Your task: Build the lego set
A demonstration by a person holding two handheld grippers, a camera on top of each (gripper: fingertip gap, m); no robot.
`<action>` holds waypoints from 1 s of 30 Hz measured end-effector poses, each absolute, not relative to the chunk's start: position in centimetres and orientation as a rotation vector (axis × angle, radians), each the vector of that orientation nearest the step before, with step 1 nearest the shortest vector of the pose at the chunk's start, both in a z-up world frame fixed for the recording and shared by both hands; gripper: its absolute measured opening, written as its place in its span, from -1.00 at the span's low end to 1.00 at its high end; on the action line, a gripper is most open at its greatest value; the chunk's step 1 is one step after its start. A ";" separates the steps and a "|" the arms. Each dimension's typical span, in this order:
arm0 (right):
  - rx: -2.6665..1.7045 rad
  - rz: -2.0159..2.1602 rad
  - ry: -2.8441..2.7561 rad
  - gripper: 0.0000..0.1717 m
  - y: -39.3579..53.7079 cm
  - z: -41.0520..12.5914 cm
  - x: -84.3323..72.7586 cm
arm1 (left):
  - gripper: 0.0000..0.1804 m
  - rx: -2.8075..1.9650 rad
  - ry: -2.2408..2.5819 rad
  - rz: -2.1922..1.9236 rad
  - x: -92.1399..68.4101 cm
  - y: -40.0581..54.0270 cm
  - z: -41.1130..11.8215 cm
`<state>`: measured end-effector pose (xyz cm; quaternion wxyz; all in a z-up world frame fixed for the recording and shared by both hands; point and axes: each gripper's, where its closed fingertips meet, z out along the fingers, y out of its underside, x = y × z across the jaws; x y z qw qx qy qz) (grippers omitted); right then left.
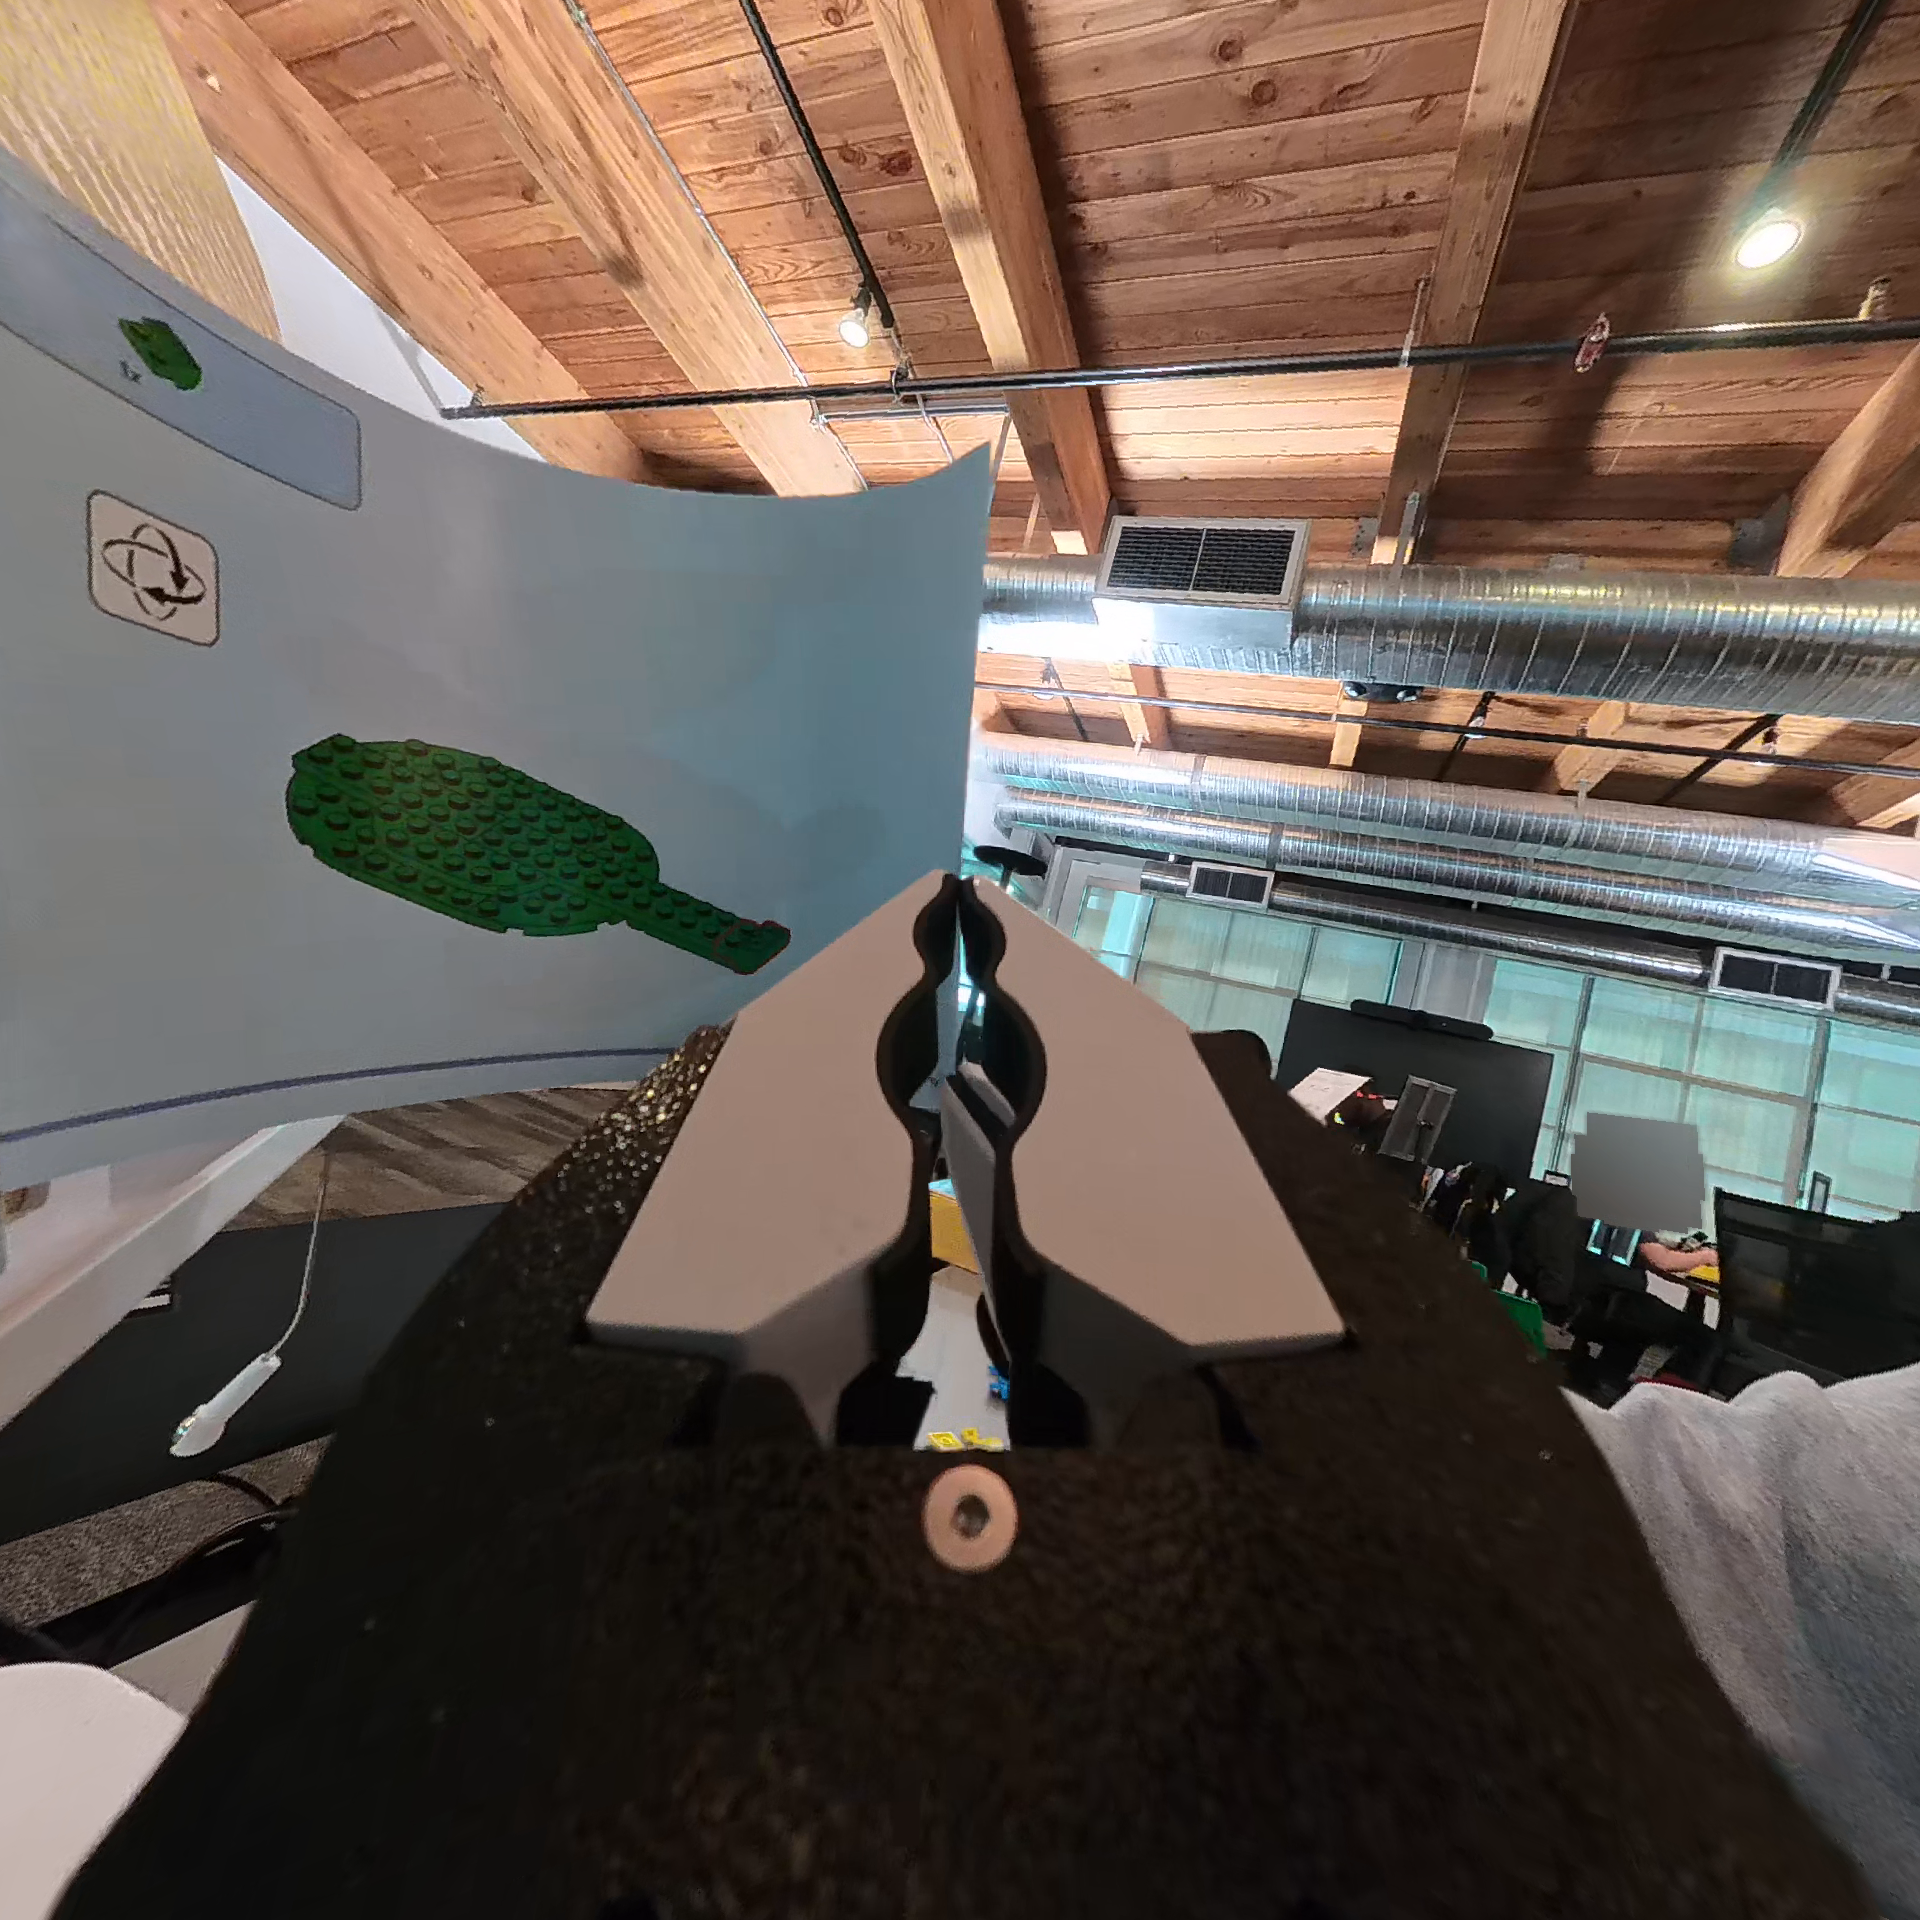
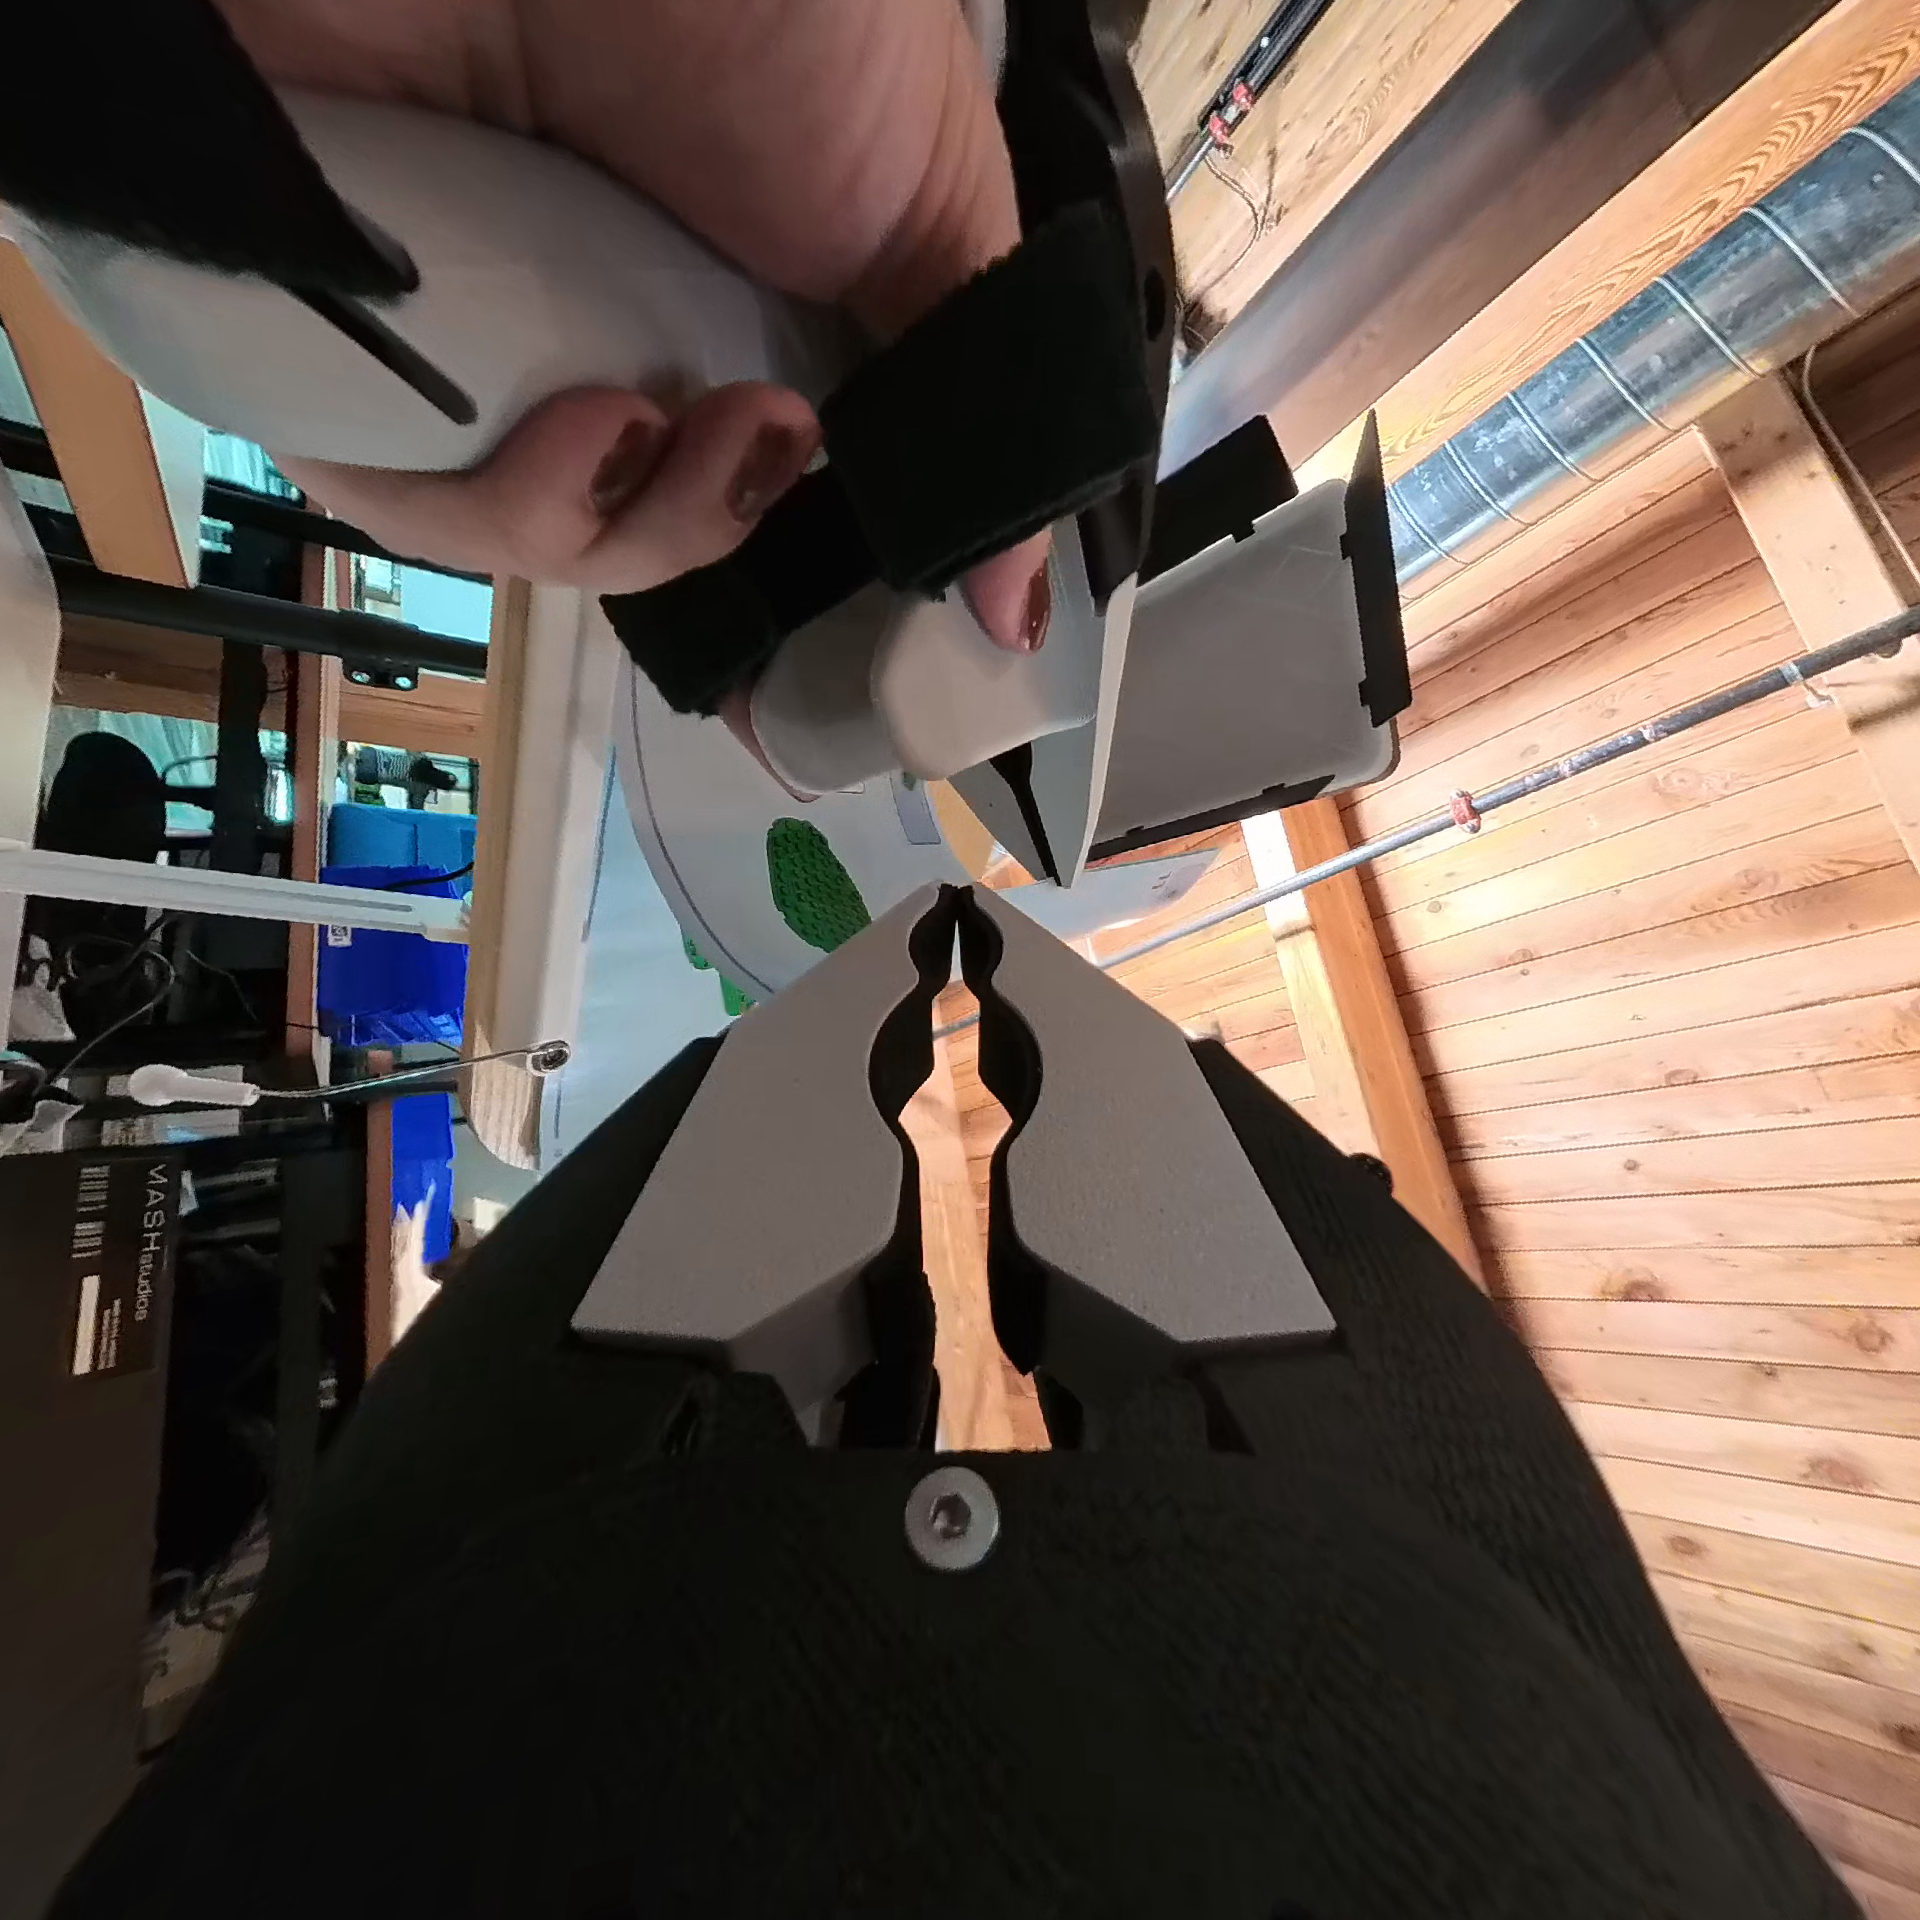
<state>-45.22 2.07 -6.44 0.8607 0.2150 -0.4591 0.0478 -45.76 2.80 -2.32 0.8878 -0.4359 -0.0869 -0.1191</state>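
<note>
- Left of the left gripper (image 1: 954, 883), passage is blocked by a curved pale blue page (image 1: 520, 644). Its right edge is clamped between the closed fingertips.
- Right of that page edge, open air is found up to the silver ducts (image 1: 1558, 623) and the wooden ceiling (image 1: 1143, 208).
- Directly ahead of the right gripper (image 2: 951, 894), whose tips are closed on nothing, the way is barred by the same page just beyond them.
- Above it, the space is occupied by the hand (image 2: 727, 208) carrying the left gripper.
- To its right, free room is crossed only by a thin metal rod (image 2: 1558, 774), far off.
- To its left, a wood-edged white panel (image 2: 520, 727) and blue bins (image 2: 384, 935) stand in the way.
</note>
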 end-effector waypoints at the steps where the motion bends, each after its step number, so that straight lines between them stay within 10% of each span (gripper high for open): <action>1: 0.440 0.127 -0.972 -1.00 2.1 -6.4 -45.1 | -1.00 -0.910 -0.181 -0.247 -45.8 2.8 -2.4; 10: 0.130 0.909 -1.297 -0.62 2.3 -5.4 -43.7 | -1.00 -0.918 -0.156 -0.272 -45.4 3.1 -2.7; 30: -0.223 1.863 -1.696 -0.62 1.8 -3.5 -43.8 | -1.00 -0.847 0.003 -0.521 -42.8 2.3 -2.5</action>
